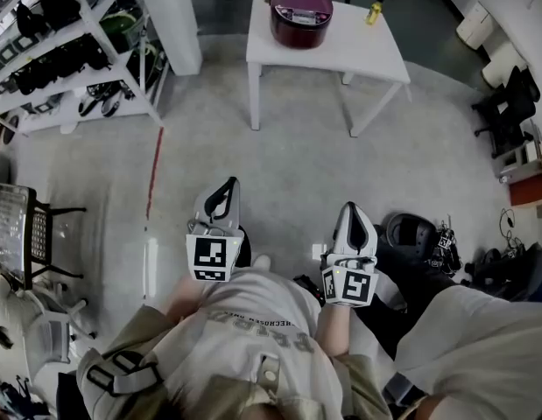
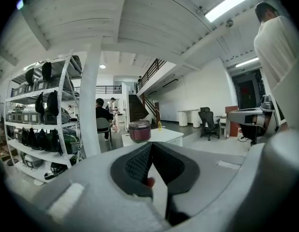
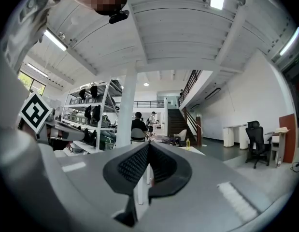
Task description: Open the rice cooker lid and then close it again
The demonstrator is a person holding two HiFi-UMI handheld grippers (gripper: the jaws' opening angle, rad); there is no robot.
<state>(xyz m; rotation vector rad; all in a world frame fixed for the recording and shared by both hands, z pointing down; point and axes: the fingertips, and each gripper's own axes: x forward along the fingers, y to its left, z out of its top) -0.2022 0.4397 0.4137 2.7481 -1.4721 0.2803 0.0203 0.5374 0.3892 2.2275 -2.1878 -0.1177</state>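
Both shut: L tool (image 1: 228, 184), R tool (image 1: 350, 208); cooker (image 1: 300, 13) far.

A dark red rice cooker (image 1: 300, 13) stands upright on a white table (image 1: 358, 55) at the far side of the room, well away from the person. Its body is round and squat, and its domed lid (image 1: 302, 0) is down and shut. A paler control panel runs across the top, on the near side. The cooker sits on the table's left half, towards the far edge, with bare tabletop to its right and a small yellow bottle (image 1: 374, 10) well apart on that side. From low down in the left gripper view, it (image 2: 139, 131) shows as a maroon drum under a greyish top.
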